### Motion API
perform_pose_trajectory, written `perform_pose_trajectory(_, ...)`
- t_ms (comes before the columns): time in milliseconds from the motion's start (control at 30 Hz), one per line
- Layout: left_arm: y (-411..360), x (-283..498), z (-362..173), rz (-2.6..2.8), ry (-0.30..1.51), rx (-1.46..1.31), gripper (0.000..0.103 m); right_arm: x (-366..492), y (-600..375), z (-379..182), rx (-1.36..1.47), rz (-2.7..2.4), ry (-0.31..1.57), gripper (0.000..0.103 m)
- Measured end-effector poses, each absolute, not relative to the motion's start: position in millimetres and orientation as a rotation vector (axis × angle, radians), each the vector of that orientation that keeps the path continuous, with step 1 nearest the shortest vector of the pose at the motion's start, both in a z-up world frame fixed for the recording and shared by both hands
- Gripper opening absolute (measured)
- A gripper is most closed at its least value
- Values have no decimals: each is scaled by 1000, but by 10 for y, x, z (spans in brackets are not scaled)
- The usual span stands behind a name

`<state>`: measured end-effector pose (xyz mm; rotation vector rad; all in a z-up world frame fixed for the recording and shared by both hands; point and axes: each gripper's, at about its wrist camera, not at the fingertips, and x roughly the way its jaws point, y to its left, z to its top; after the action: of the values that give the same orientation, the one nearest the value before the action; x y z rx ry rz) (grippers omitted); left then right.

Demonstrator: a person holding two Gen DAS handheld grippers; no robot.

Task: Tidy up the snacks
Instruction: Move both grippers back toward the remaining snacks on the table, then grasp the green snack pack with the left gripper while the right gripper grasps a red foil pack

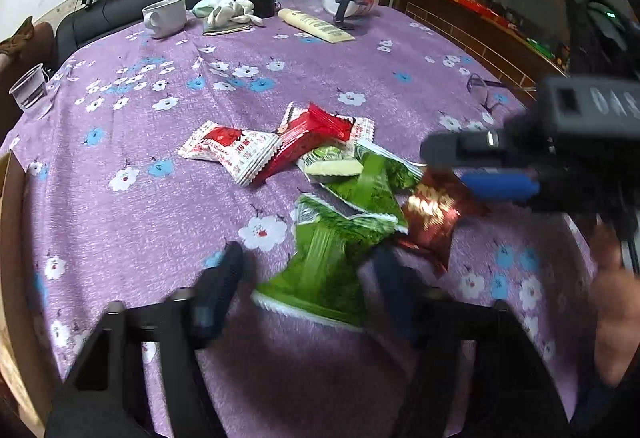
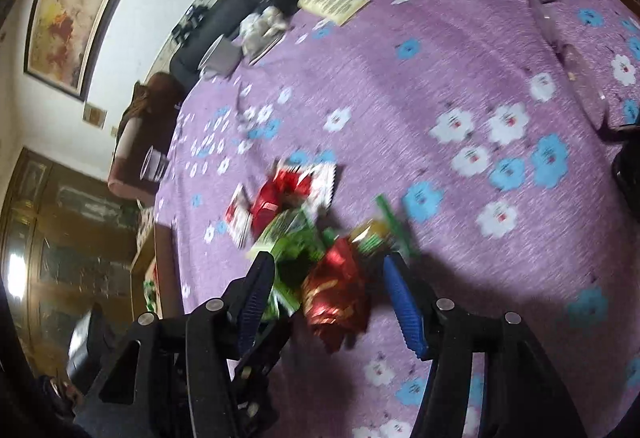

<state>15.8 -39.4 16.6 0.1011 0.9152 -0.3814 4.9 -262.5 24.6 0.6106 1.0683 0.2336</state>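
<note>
Our left gripper (image 1: 308, 270) straddles the nearest green packet (image 1: 324, 262), jaws apart, seemingly not yet pressing; its long axis runs straight ahead toward the snack pile (image 1: 304, 154). Our right gripper (image 2: 332, 274), also open, brackets the dark red packet (image 2: 336, 290) on the tablecloth (image 2: 400, 98).

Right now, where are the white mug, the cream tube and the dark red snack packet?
white mug (image 1: 165, 16), left wrist view, its side wall.
cream tube (image 1: 316, 25), left wrist view, mid-body.
dark red snack packet (image 2: 336, 290), right wrist view, its crinkled middle.

Dim, soft indoor light, heavy fisheye warping, motion blur throughout, dark corners.
</note>
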Motion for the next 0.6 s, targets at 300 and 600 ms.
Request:
perform_pose_trajectory(300,-59,206,193,-288,883,-11,33,-8,-2186,175,410,308,1091,37)
perform_pose_trajectory(600,282,189,256,-218,837,-119,33,-222,-1961,494,302,425,874,30)
